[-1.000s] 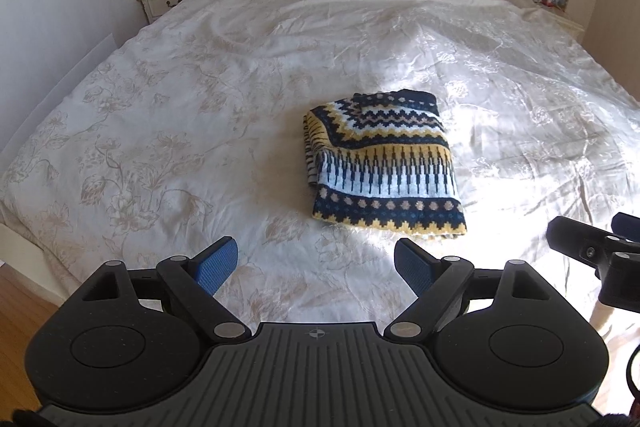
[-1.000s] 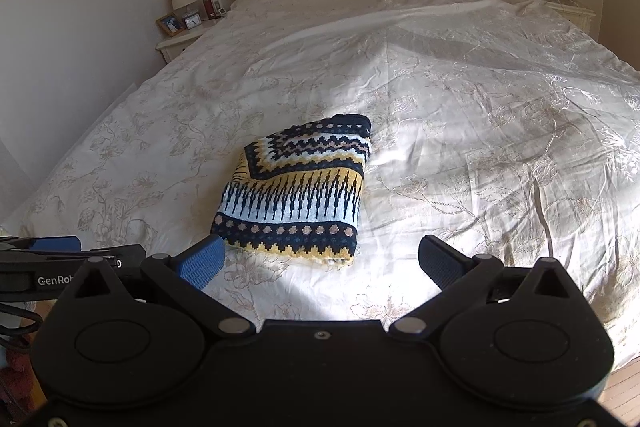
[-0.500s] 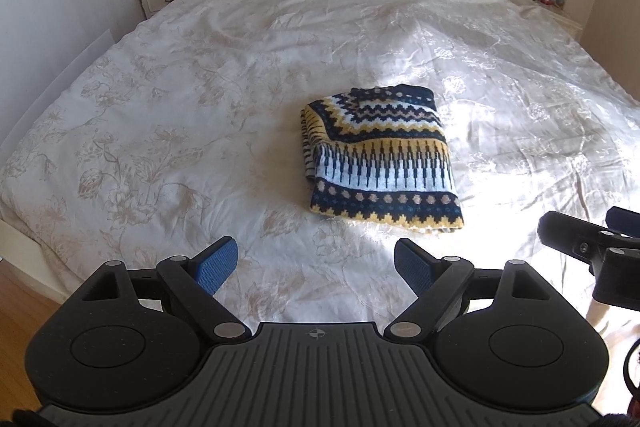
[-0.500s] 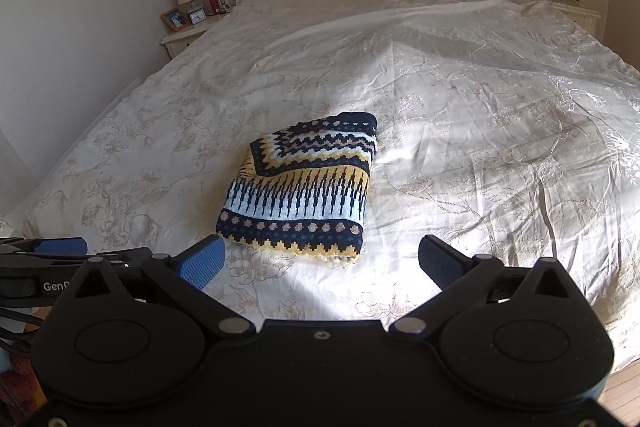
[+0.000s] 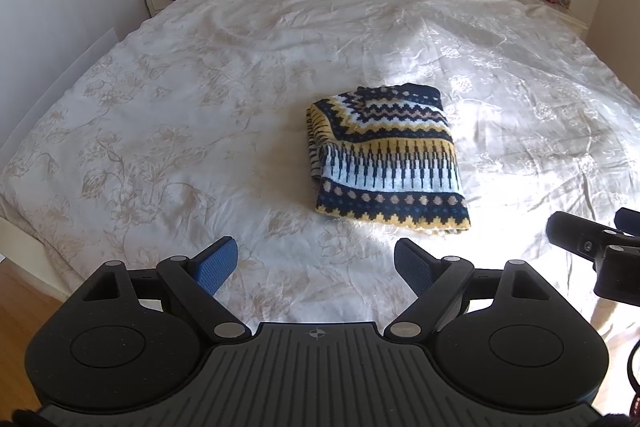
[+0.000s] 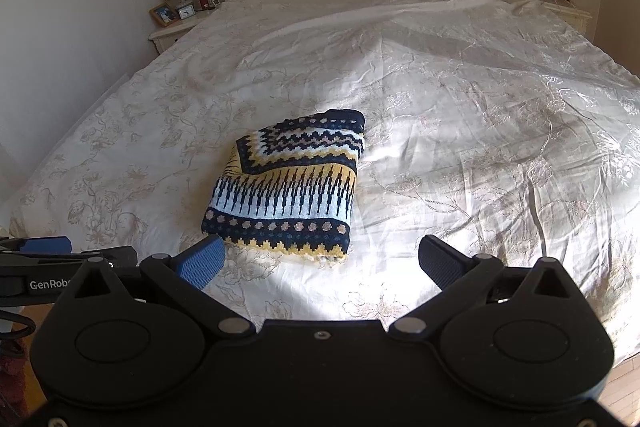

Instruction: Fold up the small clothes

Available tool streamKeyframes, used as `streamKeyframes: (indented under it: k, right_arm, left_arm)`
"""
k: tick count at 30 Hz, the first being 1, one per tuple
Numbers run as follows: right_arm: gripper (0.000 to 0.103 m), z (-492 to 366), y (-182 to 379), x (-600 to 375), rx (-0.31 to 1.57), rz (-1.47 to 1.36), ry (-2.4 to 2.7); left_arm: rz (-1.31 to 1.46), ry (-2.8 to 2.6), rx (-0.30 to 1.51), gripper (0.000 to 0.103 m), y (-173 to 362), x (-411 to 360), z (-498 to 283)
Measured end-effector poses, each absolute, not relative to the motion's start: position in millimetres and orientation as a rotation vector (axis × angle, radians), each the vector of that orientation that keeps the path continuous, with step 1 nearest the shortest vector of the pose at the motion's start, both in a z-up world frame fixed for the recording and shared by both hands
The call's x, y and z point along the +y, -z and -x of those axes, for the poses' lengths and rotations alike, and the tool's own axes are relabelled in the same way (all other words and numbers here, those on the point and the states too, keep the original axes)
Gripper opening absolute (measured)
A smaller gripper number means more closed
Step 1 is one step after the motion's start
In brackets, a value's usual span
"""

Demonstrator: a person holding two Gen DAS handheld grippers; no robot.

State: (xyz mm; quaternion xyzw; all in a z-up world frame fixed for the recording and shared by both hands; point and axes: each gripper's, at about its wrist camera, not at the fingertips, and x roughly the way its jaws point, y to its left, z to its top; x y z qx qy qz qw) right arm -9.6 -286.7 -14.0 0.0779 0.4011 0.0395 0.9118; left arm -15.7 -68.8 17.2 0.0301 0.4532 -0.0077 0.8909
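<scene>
1. Both sets of jaws stand released and hold nothing: the left gripper (image 5: 316, 261) and the right gripper (image 6: 322, 263) hang side by side above the near edge of the bed (image 5: 168, 115).
2. Over the last second the views have shifted only slightly; the folded sweater (image 5: 386, 159) sits a touch higher in the left view than before. Both grippers stay clear of it.
3. The sweater lies as a compact rectangle mid-bed, at 12 o'clock from the right gripper and about 1 o'clock from the left. I judge this fold finished.
4. The left view shows the stacked layers along the sweater's 9 o'clock edge. The right view shows its 3 o'clock side and, at 9 o'clock, the other gripper's side with its lettering.
</scene>
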Motion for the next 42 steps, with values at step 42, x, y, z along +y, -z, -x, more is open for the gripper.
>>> streamKeyframes:
  k: [42]
  right_arm:
    - [0.102, 9, 28, -291, 0.890, -0.185, -0.065]
  left_arm:
    - [-0.071, 0.001, 0.956, 0.085, -14, -71, 16]
